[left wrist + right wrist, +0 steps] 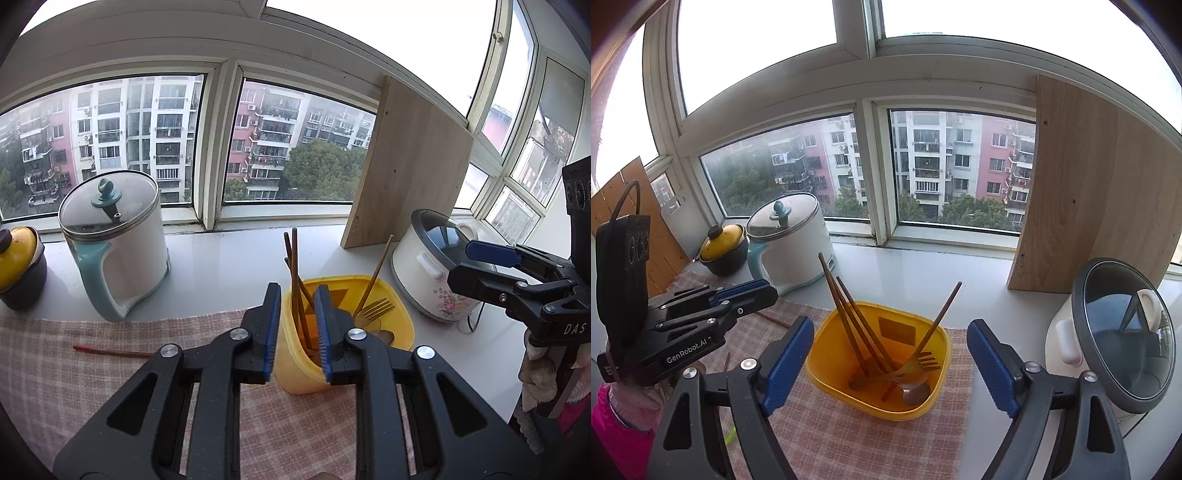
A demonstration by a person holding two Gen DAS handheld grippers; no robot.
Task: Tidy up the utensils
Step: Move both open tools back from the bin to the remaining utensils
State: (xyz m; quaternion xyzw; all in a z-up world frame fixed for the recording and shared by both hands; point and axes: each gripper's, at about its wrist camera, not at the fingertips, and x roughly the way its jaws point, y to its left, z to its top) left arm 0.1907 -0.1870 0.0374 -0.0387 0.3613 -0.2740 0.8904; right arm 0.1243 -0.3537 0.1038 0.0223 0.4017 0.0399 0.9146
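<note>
left gripper (297, 332): jaws slightly parted, nothing between, hovering near side of yellow container (934, 400) | right gripper (890, 365): jaws wide, empty, over container | chopsticks (849, 314), fork (918, 363), spoon (916, 393): inside container, on checked cloth (849, 443) | one chopstick (110, 352): flat on cloth, left of container

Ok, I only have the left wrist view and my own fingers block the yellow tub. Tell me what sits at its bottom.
Observer: A gold fork and a spoon sit at the bottom of the yellow tub.
Operator: Now report the right gripper's jaws; I see it only side-on.
Observer: The right gripper is wide open, with nothing between its pads.
Operator: Check left of the yellow-lidded pot.
Observer: Wooden slats lean by the window there.
</note>
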